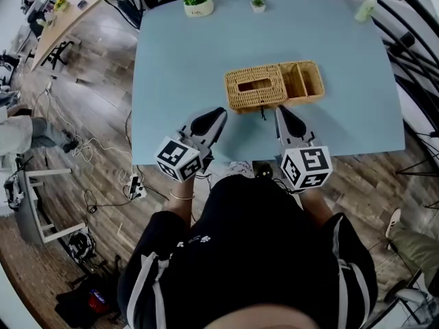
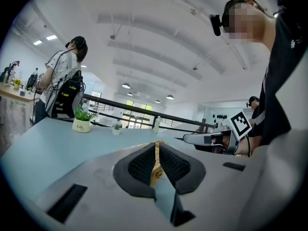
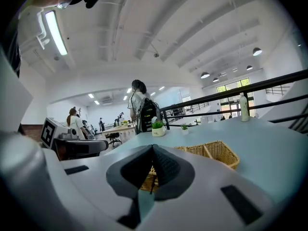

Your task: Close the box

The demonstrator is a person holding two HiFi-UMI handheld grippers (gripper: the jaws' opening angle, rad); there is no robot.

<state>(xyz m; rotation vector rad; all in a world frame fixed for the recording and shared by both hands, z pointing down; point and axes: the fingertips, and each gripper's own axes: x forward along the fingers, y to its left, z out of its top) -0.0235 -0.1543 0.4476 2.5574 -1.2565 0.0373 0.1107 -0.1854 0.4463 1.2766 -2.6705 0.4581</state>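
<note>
Left tool (image 2: 156, 146) is fully closed, its two dark ribbed pads pressed together with only a thin slit between them and nothing gripped; a sliver of wicker shows through that slit, beyond the pads and not held by them; right tool (image 3: 153, 147) is closed too, with its pads meeting at the tip and empty; both tools are held side by side above the near edge of the desk (image 1: 185, 67), pointing away from the person toward the box (image 1: 274, 86); in the head view the left tool's tip sits just short of the box's front left corner, slightly to its left, and apart from it; the right tool's tip comes just up to the front wall, near where the covered part meets the open part, and contact there cannot be judged; a small dark tab (image 1: 262, 112) hangs at the front wall between the two tips; the box is woven wicker and lies flat near the middle of the desk; a slotted top covers its left part, and its right part is open upward with a divider inside; well beyond it, at the far edge of the desk, stand a potted plant (image 1: 198, 2), a smaller plant (image 1: 258, 3) and, at the far right corner, a pale bottle (image 1: 366, 7).
</note>
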